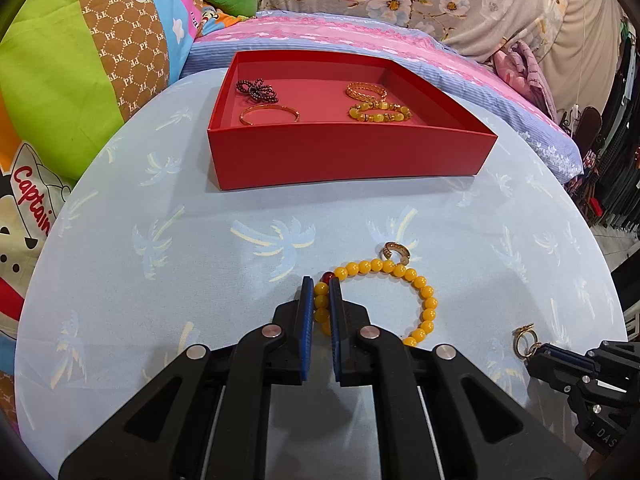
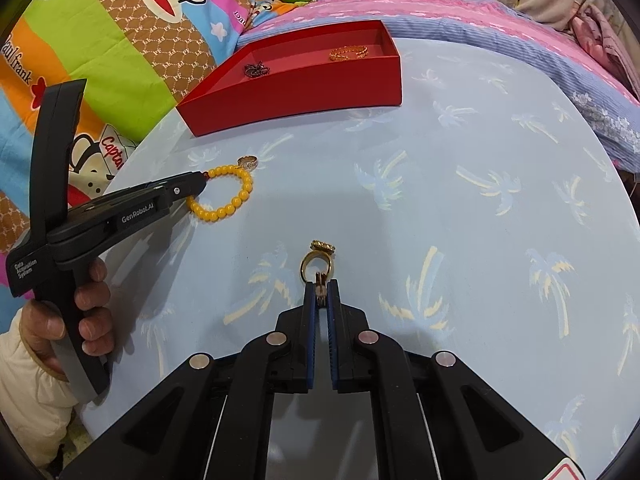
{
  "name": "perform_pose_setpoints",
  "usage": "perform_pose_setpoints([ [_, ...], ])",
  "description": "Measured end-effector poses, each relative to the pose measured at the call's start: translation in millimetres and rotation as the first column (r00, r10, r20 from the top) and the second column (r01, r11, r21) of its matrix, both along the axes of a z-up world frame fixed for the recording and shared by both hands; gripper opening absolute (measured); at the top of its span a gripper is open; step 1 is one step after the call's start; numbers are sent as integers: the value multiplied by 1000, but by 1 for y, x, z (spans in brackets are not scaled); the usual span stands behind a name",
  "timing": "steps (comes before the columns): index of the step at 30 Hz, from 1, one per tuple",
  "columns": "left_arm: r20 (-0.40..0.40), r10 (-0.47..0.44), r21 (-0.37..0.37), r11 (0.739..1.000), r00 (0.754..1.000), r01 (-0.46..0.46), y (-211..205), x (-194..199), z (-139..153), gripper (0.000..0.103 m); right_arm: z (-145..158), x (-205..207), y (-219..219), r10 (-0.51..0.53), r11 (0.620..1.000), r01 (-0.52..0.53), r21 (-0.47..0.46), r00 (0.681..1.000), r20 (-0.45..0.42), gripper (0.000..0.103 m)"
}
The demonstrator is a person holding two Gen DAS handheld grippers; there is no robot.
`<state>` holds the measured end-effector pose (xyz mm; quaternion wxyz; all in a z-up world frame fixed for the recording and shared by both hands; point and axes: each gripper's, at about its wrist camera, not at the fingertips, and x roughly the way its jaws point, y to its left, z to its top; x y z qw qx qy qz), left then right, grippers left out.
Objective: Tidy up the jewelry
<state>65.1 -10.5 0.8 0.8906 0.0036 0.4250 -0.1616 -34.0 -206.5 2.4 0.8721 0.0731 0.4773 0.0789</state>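
Observation:
My left gripper (image 1: 321,286) is shut on the left side of a yellow bead bracelet (image 1: 424,292) that lies on the round table; it also shows in the right wrist view (image 2: 236,200). A gold ring (image 1: 394,252) rests against the bracelet's far side. My right gripper (image 2: 320,286) is shut on a small gold ring (image 2: 319,289) that is linked to a larger gold ring (image 2: 318,266) with an ornate top. A red box (image 1: 352,152) at the back holds a dark beaded bow (image 1: 256,90), a gold bangle (image 1: 269,115), a gold chain bracelet (image 1: 366,91) and a yellow bead bracelet (image 1: 380,113).
The round table (image 2: 460,220) has a light blue palm-print cloth. Behind it lie colourful cartoon bedding (image 1: 80,60) and a pink and blue sheet (image 1: 340,36). The right gripper's tip (image 1: 560,364) shows at the lower right of the left wrist view.

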Motion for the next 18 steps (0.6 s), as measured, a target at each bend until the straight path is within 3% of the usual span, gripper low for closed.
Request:
perform_pose_setpoints([
  [18,0,0,0,1000,1000,0,0,0,0,8,1,5,-1,15,1000,-15,-5,1000,10,9],
])
